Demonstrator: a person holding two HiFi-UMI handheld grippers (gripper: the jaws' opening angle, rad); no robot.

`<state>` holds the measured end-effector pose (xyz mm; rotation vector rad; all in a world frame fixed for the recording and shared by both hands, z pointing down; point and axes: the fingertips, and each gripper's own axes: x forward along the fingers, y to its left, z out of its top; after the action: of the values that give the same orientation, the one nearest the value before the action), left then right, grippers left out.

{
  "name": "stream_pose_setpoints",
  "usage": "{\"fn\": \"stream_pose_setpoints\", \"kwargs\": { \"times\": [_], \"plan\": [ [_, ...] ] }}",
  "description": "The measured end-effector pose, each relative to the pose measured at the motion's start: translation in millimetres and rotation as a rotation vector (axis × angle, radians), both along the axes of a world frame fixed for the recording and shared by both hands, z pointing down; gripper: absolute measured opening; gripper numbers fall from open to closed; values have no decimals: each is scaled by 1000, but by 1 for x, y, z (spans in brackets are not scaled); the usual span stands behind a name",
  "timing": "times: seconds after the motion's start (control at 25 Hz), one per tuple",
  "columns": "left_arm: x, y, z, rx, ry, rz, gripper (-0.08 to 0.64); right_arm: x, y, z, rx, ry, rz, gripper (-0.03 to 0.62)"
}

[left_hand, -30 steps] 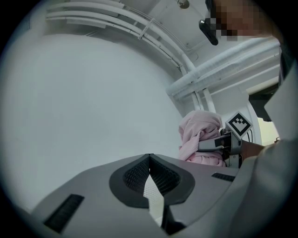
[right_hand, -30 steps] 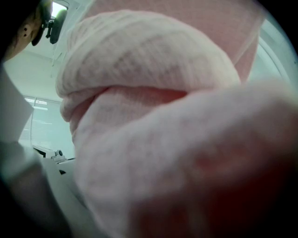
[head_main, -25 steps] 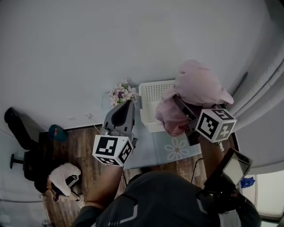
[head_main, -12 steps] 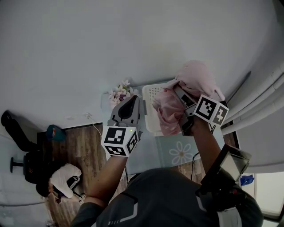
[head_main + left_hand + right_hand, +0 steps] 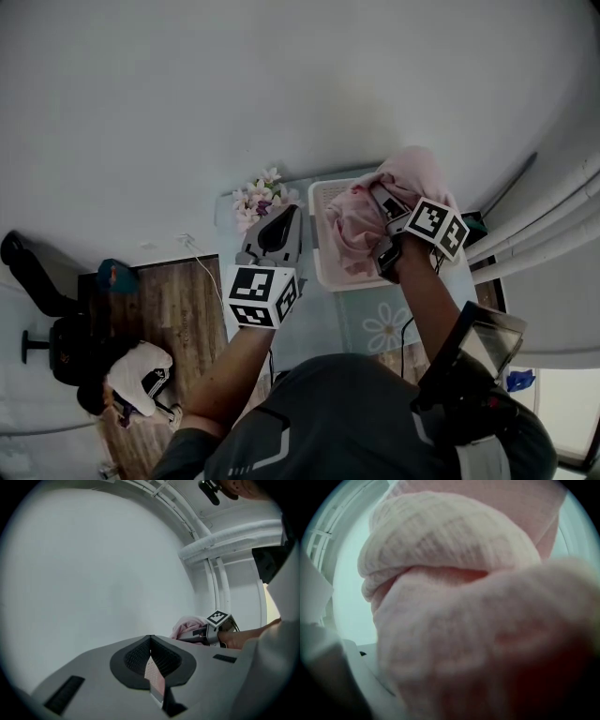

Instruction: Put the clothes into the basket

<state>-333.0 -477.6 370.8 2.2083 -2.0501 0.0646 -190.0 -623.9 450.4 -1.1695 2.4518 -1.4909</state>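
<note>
A pink garment (image 5: 361, 211) hangs bunched over the white basket (image 5: 323, 274), which stands on the table, and its lower folds dip inside the rim. My right gripper (image 5: 386, 214) is shut on this garment from the right. In the right gripper view the pink cloth (image 5: 454, 597) fills the picture and hides the jaws. My left gripper (image 5: 278, 228) hovers just left of the basket, shut, with nothing in it. In the left gripper view its tips (image 5: 150, 638) meet against the bare wall, and the pink garment (image 5: 187, 624) shows beyond them at the right.
A small bunch of flowers (image 5: 259, 198) stands at the table's far left corner, beside the left gripper. The glass table (image 5: 380, 323) has a daisy print. Below on the wood floor lie a white bag (image 5: 137, 373) and a black chair (image 5: 52, 352). White pipes (image 5: 553, 220) run along the right.
My right gripper has brought the pink garment down and nearer the basket, so that it hangs into it. The left gripper has shifted slightly toward the basket's left side.
</note>
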Motion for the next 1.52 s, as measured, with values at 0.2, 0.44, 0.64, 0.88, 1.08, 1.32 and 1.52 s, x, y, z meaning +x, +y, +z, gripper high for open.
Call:
{"fn": "stream_pose_setpoints", "kwargs": {
  "times": [0.2, 0.44, 0.64, 0.88, 1.08, 1.32, 1.52],
  "plan": [
    [-4, -5, 26, -52, 0, 2, 9, 5, -4, 57, -184, -24, 80, 416],
    [-5, -12, 57, -112, 16, 14, 9, 12, -12, 116, -349, -17, 164, 416],
    [-4, -16, 70, -146, 16, 26, 9, 15, -14, 155, -458, 31, 215, 417],
    [-6, -20, 85, -175, 15, 27, 9, 20, -18, 190, -572, 15, 287, 416],
    [-10, -15, 94, -197, 29, 15, 9, 28, -20, 211, -636, 3, 350, 416],
    [-11, -12, 96, -199, 34, 9, 9, 27, -24, 228, -686, -37, 380, 417],
    [-12, -8, 96, -201, 36, 4, 9, 26, -26, 234, -703, -57, 372, 417]
  ]
}}
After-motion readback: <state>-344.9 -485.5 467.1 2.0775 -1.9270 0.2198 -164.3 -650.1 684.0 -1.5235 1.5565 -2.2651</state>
